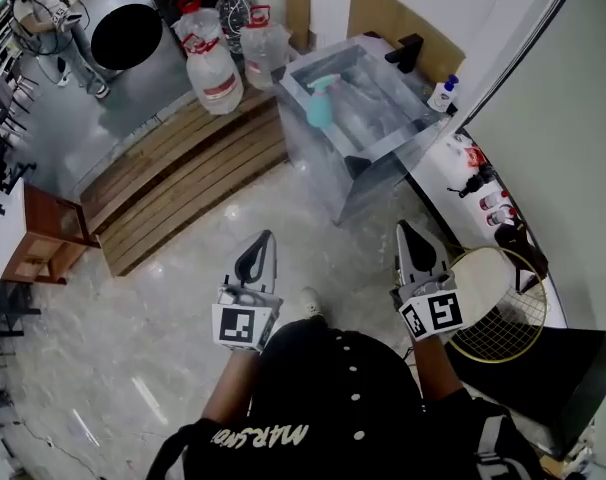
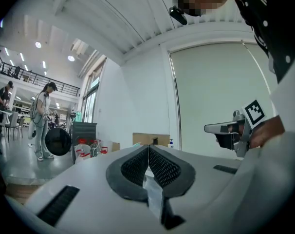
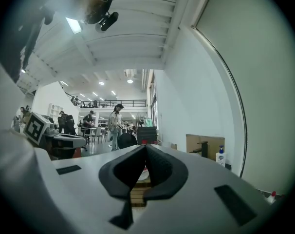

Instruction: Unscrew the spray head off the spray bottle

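A teal spray bottle [image 1: 320, 103] stands upright on a glossy grey table [image 1: 388, 158] well ahead of me in the head view. My left gripper [image 1: 266, 236] is held level over the floor, short of the table, its jaws shut with nothing between them. My right gripper [image 1: 403, 228] is beside it, also shut and empty, pointing the same way. In the left gripper view the pads [image 2: 159, 167] meet at the tip, and the right gripper [image 2: 230, 128] shows at the right. In the right gripper view the right gripper [image 3: 145, 146] has its jaws closed together.
Large water jugs [image 1: 215, 73] stand behind a low wooden platform [image 1: 183, 173] left of the table. A white pump bottle [image 1: 443, 93] sits on a ledge at the right. A racket [image 1: 498, 303] leans near my right side. A person [image 3: 114, 126] stands far off.
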Available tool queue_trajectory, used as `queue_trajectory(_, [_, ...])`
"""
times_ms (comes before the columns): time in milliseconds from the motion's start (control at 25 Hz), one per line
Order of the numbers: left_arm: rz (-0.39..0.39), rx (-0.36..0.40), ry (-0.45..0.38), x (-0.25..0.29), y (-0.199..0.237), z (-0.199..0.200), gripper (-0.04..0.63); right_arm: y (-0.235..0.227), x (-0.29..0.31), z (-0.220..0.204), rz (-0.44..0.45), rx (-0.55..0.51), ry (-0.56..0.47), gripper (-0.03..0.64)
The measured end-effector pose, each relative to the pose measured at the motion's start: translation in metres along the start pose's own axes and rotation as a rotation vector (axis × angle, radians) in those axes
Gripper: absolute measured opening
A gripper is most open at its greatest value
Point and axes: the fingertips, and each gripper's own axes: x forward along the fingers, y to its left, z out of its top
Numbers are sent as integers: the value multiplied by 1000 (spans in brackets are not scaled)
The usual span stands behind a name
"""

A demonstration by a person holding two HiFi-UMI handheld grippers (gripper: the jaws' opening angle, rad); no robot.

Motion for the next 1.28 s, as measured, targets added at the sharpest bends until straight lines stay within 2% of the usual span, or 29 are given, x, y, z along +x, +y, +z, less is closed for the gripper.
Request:
queue_trajectory(240, [-37,-2,-3,30,28,1,26,-4,42,2,-25,-10,1,12])
queue_trajectory(480, [-107,-10,26,55,32,-8,26,-3,65,0,-42,6,5,12])
queue_trajectory(920, [-90,-22,59,114,55,-30,26,-47,117,-26,-42,19,39,12])
queue_trajectory(1280, [-77,-17,57,210,75,-28,26,-106,201,-31,19,-2,41,12])
